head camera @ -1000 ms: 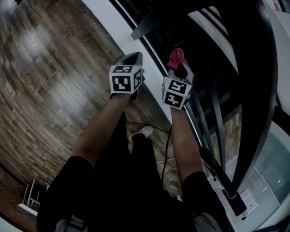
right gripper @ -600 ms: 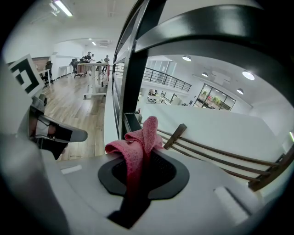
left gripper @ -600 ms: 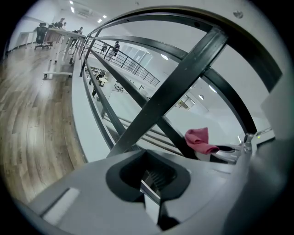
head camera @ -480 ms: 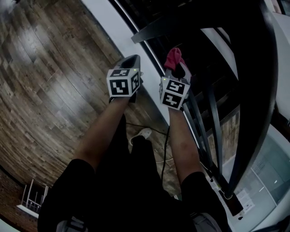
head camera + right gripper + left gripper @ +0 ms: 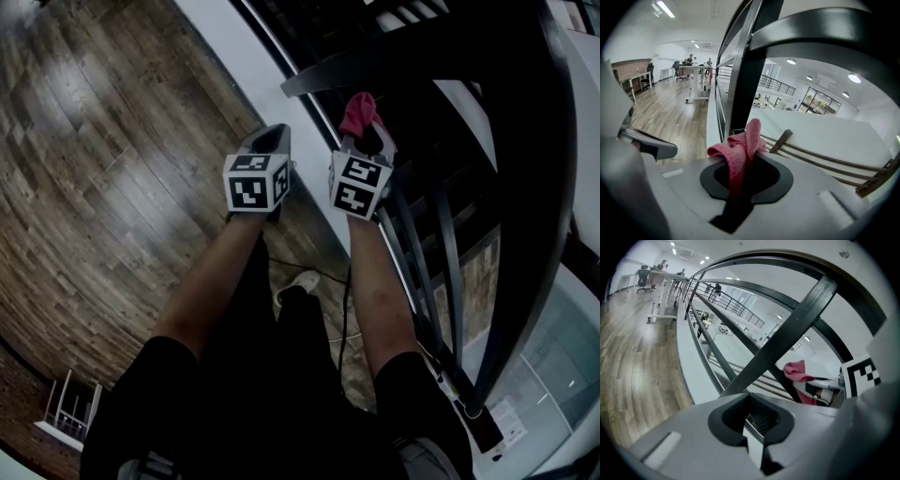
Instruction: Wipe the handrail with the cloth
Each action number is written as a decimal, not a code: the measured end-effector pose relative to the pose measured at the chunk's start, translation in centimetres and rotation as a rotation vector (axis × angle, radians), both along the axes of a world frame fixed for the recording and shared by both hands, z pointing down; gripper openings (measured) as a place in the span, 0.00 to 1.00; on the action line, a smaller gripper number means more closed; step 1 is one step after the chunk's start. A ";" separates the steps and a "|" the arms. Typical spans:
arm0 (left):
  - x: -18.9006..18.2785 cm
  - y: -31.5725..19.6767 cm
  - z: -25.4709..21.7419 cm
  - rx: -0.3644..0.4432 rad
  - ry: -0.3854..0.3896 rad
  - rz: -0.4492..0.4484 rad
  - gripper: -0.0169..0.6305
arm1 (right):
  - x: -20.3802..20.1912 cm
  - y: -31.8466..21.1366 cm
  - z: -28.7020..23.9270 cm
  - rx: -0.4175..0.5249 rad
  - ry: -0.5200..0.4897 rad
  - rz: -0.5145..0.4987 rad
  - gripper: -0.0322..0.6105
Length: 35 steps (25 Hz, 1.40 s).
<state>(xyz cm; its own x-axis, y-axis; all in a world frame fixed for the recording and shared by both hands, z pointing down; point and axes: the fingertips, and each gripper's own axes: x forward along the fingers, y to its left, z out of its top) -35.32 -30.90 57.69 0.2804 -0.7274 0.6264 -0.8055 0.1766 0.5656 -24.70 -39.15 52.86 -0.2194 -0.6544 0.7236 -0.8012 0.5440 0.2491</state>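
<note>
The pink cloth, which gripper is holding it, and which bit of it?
The right gripper pinches the pink cloth partway along; a bunched end pokes out past its jaws. The left gripper is shut on nothing.

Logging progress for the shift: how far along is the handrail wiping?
Done: the pink cloth is clamped in the right tool. In hand: it is held up near the dark handrail, with no contact visible. Left: apparently all the wiping itself. The left tool is shut and empty.
</note>
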 end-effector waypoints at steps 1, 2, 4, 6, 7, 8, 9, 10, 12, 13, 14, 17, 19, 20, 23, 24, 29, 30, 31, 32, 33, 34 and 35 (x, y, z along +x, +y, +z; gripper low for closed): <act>-0.3 0.1 0.1 -0.002 -0.003 -0.002 0.03 | -0.2 -0.2 0.0 0.000 -0.002 0.002 0.13; -0.6 0.1 0.2 -0.004 -0.006 -0.006 0.03 | -0.3 -0.3 0.1 -0.001 -0.004 0.002 0.13; -1.3 0.1 0.3 -0.006 -0.014 -0.015 0.03 | -0.7 -0.7 0.1 -0.005 -0.013 0.002 0.13; -1.9 0.1 0.1 -0.005 -0.023 -0.023 0.03 | -1.1 -1.0 0.2 -0.006 -0.021 0.001 0.13; -2.1 0.1 0.1 -0.004 -0.025 -0.028 0.03 | -1.3 -1.1 0.2 -0.006 -0.022 0.000 0.13; -2.3 0.2 0.0 -0.003 -0.028 -0.032 0.03 | -1.4 -1.1 0.2 -0.005 -0.022 0.000 0.13; -2.4 0.2 -0.1 0.000 -0.031 -0.035 0.03 | -1.4 -1.2 0.3 -0.003 -0.021 0.001 0.13; -2.5 0.4 -0.1 0.003 -0.034 -0.036 0.03 | -1.4 -1.2 0.3 0.000 -0.021 0.002 0.13; -2.3 1.0 0.0 0.003 -0.038 -0.037 0.03 | -1.5 -1.2 0.2 0.009 -0.024 -0.003 0.13; -2.1 1.6 0.0 0.001 -0.040 -0.037 0.03 | -1.5 -1.0 0.2 0.012 -0.026 -0.008 0.13; -1.9 2.2 0.0 -0.003 -0.043 -0.036 0.03 | -1.5 -0.9 0.1 0.011 -0.032 -0.013 0.13; -1.8 3.3 0.0 -0.011 -0.055 -0.038 0.03 | -2.2 -0.6 -0.1 -0.013 -0.116 -0.032 0.13; -2.8 3.4 0.0 -0.007 -0.079 -0.043 0.03 | -3.5 0.3 -0.6 -0.026 -0.234 -0.040 0.13; -3.5 3.5 -0.1 -0.003 -0.097 -0.050 0.03 | -4.2 1.1 -1.0 -0.022 -0.288 -0.046 0.13; -5.5 4.2 -0.9 0.013 -0.142 -0.081 0.03 | -5.9 3.7 -2.5 -0.003 -0.405 -0.082 0.13; -5.8 4.5 -1.4 0.022 -0.156 -0.089 0.03 | -6.2 4.5 -3.2 0.000 -0.432 -0.098 0.13; -4.2 7.9 -6.0 0.115 -0.250 -0.046 0.03 | -4.2 9.9 -7.6 0.056 -0.518 -0.181 0.13; -3.7 8.4 -7.1 0.152 -0.273 -0.023 0.03 | -3.4 10.9 -8.6 0.082 -0.532 -0.198 0.13; -3.2 8.8 -8.3 0.191 -0.288 -0.009 0.03 | -2.5 11.9 -9.7 0.109 -0.542 -0.212 0.13; -2.5 9.3 -9.4 0.227 -0.289 -0.007 0.03 | -1.3 13.1 -10.7 0.136 -0.549 -0.224 0.13; -1.7 9.9 -10.6 0.257 -0.281 -0.012 0.03 | 0.1 14.4 -11.7 0.158 -0.553 -0.231 0.13; -0.5 10.6 -11.7 0.283 -0.267 -0.019 0.03 | 1.7 15.8 -12.6 0.174 -0.555 -0.234 0.13; 0.9 11.4 -12.8 0.305 -0.252 -0.021 0.03 | 3.5 17.2 -13.4 0.184 -0.556 -0.232 0.13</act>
